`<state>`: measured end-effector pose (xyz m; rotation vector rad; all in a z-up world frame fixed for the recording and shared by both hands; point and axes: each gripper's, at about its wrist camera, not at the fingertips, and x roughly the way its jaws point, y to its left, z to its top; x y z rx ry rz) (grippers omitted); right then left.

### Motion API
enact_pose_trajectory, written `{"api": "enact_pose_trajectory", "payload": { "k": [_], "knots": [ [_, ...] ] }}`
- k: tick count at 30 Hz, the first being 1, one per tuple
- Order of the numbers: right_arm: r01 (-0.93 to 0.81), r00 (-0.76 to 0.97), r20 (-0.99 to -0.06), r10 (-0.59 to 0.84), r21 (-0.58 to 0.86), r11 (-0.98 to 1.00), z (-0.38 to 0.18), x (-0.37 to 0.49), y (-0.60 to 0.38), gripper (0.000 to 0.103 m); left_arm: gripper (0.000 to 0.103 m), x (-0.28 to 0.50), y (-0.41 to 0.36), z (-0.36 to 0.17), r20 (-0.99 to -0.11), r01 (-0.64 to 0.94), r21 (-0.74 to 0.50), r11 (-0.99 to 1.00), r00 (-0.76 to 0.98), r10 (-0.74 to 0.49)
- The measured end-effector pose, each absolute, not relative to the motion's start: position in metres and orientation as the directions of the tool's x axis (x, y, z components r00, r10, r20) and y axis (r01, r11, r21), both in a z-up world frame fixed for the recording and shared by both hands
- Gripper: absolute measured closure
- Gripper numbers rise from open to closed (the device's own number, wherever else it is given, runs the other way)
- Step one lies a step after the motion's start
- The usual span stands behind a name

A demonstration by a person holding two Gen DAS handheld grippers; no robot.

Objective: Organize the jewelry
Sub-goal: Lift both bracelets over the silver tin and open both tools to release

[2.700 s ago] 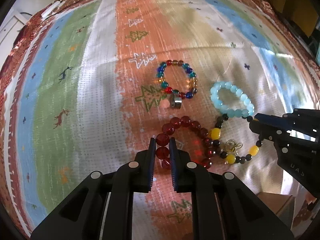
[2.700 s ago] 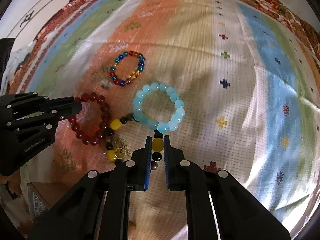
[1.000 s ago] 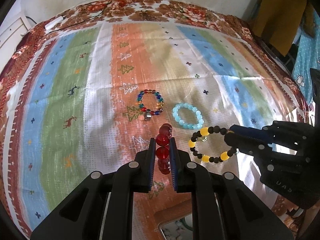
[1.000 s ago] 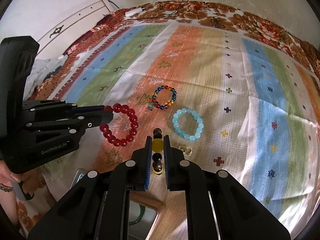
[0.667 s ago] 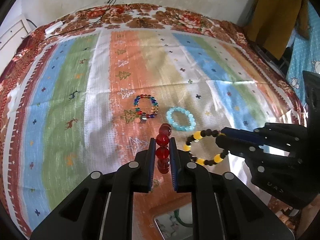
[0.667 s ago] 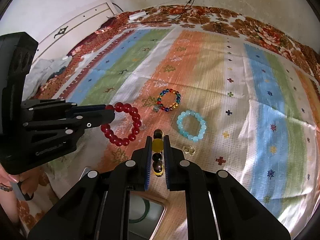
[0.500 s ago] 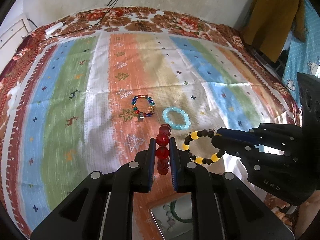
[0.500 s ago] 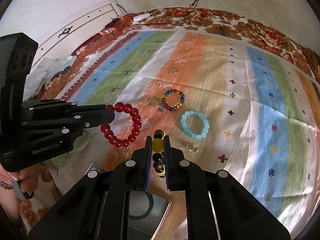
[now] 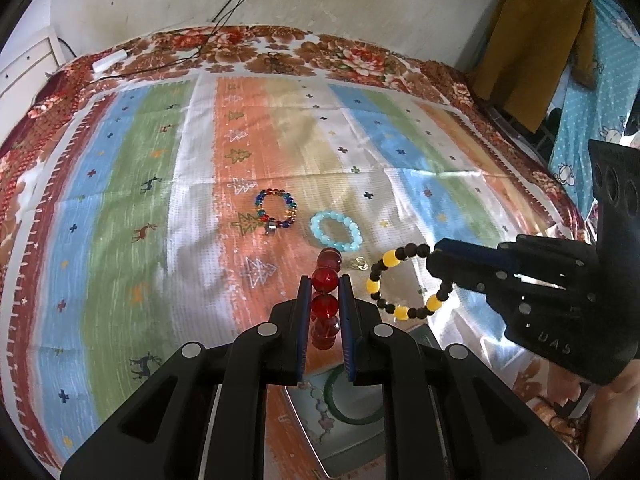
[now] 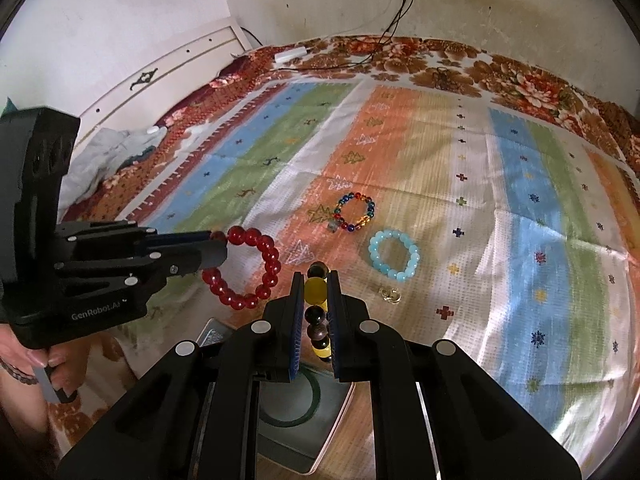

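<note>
Left tongs [image 9: 324,292] grip the red bracelet [image 10: 256,268], right tongs [image 10: 314,296] grip the black-and-yellow bracelet [image 9: 400,280], both raised above the bed [image 9: 120,200].

Both grippers hung close together above the near edge of the bed [image 10: 520,208]. The left gripper [image 9: 325,292] had its jaws filled by the red bead bracelet [image 9: 326,304]; the right gripper [image 10: 314,292] had its jaws filled by the black-and-yellow bracelet [image 10: 316,312]. At the bottom centre of each frame, an open tray [image 10: 320,432] with a green bangle [image 10: 312,404] lay directly beneath them. In mid-frame the multicoloured bracelet [image 10: 356,212], pale blue bracelet [image 10: 394,256] and small gold piece [image 10: 390,294] lay on the bedspread. The striped cloth at left, right and top of frame lay bare.
</note>
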<state>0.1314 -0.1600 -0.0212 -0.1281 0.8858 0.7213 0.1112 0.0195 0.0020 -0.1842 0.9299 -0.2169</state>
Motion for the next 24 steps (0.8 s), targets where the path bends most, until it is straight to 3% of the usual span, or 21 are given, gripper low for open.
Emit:
{"api": "enact_pose_trajectory", "payload": {
  "k": [15, 24],
  "knots": [
    [-0.617, 0.430, -0.702, 0.568, 0.230, 0.752, -0.006, 0.111, -0.181, 0.091, 0.090, 0.075, 0.014, 0.003, -0.754, 0.136, -0.263, 0.955, 0.589, -0.291],
    [-0.636, 0.402, -0.721, 0.565, 0.224, 0.739, -0.015, 0.098, -0.183, 0.091, 0.090, 0.058, 0.012, -0.005, -0.764, 0.138, -0.263, 0.955, 0.575, -0.294]
  ]
}}
